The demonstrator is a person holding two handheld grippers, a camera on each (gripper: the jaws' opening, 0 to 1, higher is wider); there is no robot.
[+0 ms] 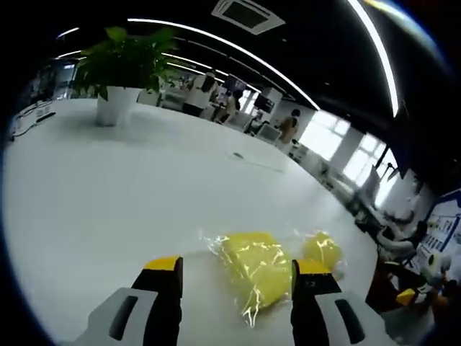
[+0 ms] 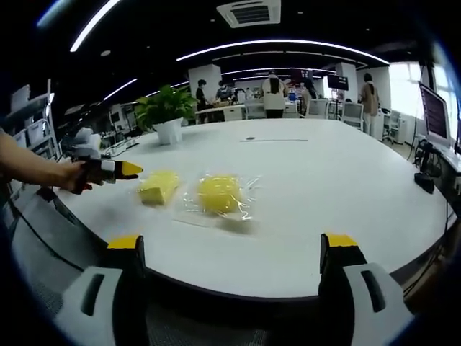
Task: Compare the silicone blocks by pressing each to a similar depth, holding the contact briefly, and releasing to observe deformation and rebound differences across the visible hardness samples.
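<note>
Two yellow silicone blocks in clear plastic wrap lie on a white round table (image 2: 346,187). The nearer block (image 1: 256,272) lies just ahead of my left gripper (image 1: 239,267), between its two yellow-tipped jaws, which stand open and apart from it. The rounder block (image 1: 322,249) rests beyond it to the right. In the right gripper view, the same blocks lie side by side: the flat one (image 2: 158,186) and the rounder one (image 2: 218,193). A hand holds the left gripper (image 2: 124,170) beside the flat block. My right gripper (image 2: 232,241) is open, back from the table's edge.
A potted plant in a white pot (image 1: 115,79) stands far back on the table (image 1: 108,187); it is also the plant (image 2: 167,115) in the right gripper view. Thin cables (image 2: 270,139) lie on the far side. People and desks fill the office behind.
</note>
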